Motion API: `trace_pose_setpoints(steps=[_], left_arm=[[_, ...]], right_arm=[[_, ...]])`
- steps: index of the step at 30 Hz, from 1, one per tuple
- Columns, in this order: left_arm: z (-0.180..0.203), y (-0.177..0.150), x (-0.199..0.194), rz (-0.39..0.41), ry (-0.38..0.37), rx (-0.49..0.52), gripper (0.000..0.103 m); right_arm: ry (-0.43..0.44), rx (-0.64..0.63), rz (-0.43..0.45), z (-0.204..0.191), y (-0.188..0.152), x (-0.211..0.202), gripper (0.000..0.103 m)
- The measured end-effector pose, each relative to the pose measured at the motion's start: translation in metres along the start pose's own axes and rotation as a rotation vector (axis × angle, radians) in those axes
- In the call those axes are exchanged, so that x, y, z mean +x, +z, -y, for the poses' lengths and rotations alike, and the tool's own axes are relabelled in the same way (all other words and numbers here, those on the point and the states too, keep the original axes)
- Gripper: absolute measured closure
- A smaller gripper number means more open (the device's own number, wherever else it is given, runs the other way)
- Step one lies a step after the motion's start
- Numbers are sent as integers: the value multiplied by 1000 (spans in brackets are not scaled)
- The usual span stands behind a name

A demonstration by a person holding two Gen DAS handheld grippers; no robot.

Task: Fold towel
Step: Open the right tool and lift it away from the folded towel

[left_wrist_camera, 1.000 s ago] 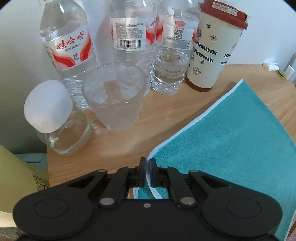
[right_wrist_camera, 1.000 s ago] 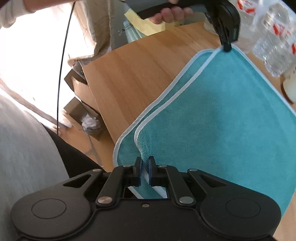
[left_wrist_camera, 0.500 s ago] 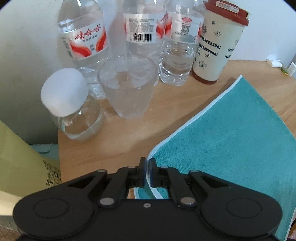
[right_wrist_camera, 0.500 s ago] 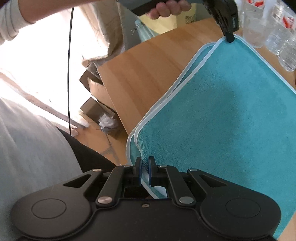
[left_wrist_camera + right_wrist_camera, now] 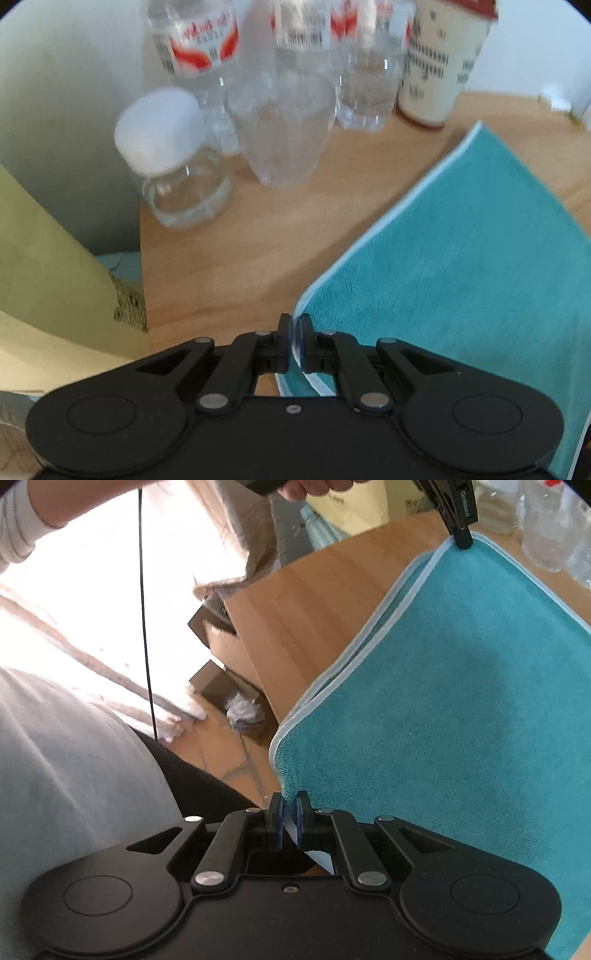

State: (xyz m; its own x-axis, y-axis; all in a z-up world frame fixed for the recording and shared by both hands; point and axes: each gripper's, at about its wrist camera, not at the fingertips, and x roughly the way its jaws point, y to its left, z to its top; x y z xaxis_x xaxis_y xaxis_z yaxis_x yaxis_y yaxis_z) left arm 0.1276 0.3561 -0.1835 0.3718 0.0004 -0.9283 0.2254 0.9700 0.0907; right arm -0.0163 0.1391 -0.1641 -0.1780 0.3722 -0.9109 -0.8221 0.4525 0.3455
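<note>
A teal towel [image 5: 461,266] with a pale blue hem lies on the wooden table [image 5: 236,258], folded so two hemmed edges run side by side in the right wrist view [image 5: 461,686]. My left gripper [image 5: 294,332] is shut on one towel corner and holds it a little above the table; it also shows at the top of the right wrist view [image 5: 463,541]. My right gripper [image 5: 290,812] is shut on the other corner at the table's near edge.
Several clear water bottles [image 5: 195,62], a plastic cup [image 5: 284,133], a small jar with a white lid [image 5: 173,162] and a patterned paper cup [image 5: 436,70] stand at the table's back. A yellow bag [image 5: 48,288] and cardboard boxes [image 5: 225,638] lie beyond the table edge.
Both grippers have pulled back toward the near side with the towel corners still held. The bottles and cups look farther away, and the two hemmed edges have drawn closer together.
</note>
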Motion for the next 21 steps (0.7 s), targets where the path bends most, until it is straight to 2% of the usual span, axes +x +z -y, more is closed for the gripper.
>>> trace_pose_setpoints(steps=[2,4,5,6,10,12,16,18,21], left_arm=[[4,-3,3,6,15,16,99],[3,-1,4,0,17,7,99],[4,0,4,-1,20,13,99],[5,1,4,-3,25,21,99],[8,2,3,-6,46,41,98],[9,0,2,-11,53,34,98],[12,1,3,-18,70,17,97],[13,1,3,-17,95,9,91],[14,0,2,-16,118,-16,89]], right_arm=[[-57,8,24,4,-1,-1,85],[-55,57,60,14,-4,-12,74],[-54,87,83,20,-7,-21,61],[-57,117,108,30,-11,-32,57],[-140,224,185,70,-26,-67,57],[-235,317,236,106,-34,-87,57],[-401,452,269,168,-41,-108,57],[-451,485,281,195,-38,-114,57],[-508,497,303,225,-34,-120,57]])
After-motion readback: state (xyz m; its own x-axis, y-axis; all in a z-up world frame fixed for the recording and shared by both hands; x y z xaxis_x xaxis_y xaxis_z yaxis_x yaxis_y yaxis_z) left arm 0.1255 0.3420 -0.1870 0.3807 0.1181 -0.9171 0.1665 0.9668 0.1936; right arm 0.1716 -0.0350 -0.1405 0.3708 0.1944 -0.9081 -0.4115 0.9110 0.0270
